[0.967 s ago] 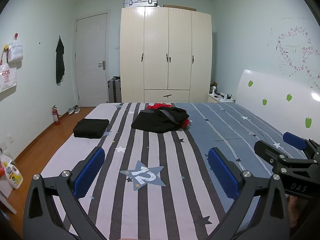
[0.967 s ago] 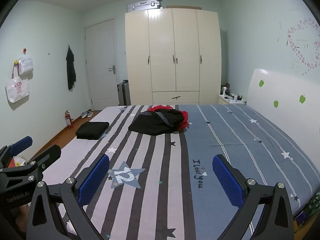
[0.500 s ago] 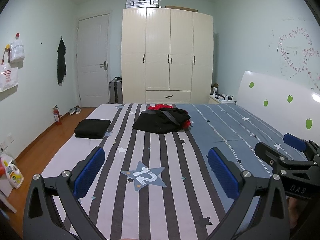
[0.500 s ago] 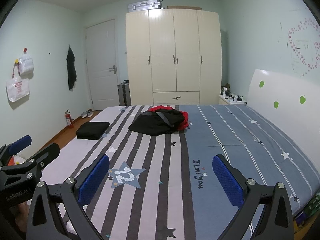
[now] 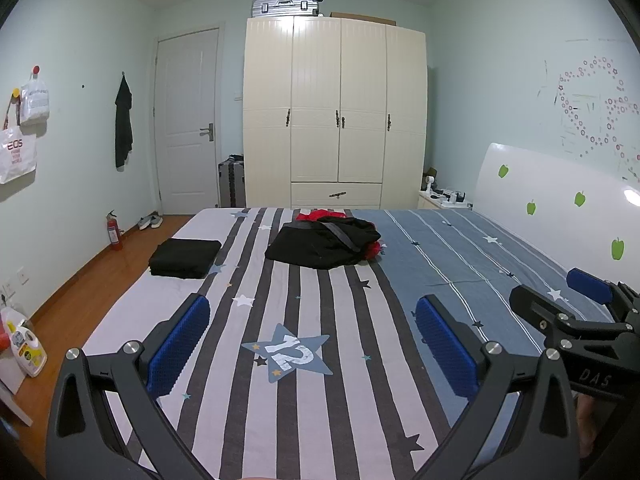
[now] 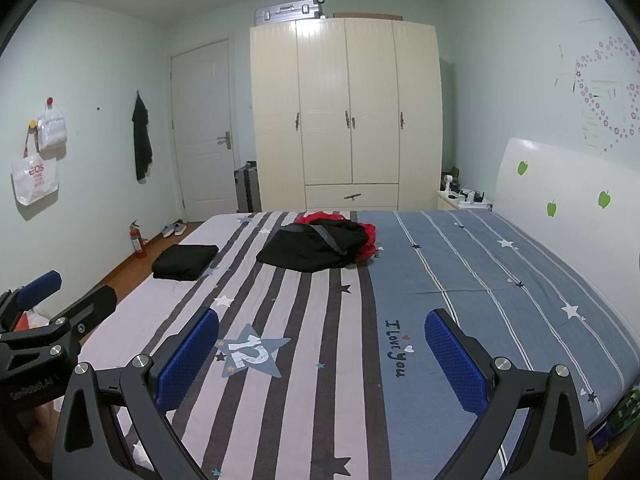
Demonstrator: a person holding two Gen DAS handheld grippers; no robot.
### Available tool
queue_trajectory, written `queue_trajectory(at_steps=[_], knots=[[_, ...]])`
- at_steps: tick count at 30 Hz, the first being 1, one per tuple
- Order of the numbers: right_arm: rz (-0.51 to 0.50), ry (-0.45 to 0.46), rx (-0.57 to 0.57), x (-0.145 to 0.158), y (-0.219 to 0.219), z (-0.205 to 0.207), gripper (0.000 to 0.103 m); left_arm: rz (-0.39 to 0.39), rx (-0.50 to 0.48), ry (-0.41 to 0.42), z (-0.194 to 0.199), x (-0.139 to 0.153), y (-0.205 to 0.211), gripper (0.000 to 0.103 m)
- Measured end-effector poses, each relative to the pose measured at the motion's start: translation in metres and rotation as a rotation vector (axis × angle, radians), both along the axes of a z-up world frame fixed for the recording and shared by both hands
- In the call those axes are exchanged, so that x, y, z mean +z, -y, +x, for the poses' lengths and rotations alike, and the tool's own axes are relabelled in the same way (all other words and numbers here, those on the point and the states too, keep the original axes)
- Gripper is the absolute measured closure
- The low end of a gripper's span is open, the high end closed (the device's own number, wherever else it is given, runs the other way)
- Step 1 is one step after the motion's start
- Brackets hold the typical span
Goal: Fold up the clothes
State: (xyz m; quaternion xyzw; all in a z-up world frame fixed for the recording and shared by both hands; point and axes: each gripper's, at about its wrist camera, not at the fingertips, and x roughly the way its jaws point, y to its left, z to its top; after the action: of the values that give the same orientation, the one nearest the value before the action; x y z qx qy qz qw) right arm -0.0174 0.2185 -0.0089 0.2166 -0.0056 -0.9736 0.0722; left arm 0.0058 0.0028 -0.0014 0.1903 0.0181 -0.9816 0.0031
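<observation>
Left gripper (image 5: 312, 334) held level, jaws spread wide, blue pads (image 5: 179, 344) facing each other with nothing between. Right gripper (image 6: 322, 354) likewise level and wide open, empty, blue pads (image 6: 456, 364) apart. Both side by side, pointing the same way; each visible at the edge of the other's view.

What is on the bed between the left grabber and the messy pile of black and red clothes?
Only bedsheet: the left gripper and the unfolded black-and-red clothes pile have striped sheet with a blue "12" star print between them, in the left wrist view.
</observation>
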Motion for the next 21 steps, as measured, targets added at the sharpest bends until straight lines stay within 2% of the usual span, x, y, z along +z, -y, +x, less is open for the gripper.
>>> queue_trajectory(at_steps=[21], knots=[[-0.002, -0.01, 0.0, 0.0039, -0.0012, 0.0016, 0.001, 0.003, 0.003, -0.015, 0.0048, 0.0027, 0.0023, 0.001]])
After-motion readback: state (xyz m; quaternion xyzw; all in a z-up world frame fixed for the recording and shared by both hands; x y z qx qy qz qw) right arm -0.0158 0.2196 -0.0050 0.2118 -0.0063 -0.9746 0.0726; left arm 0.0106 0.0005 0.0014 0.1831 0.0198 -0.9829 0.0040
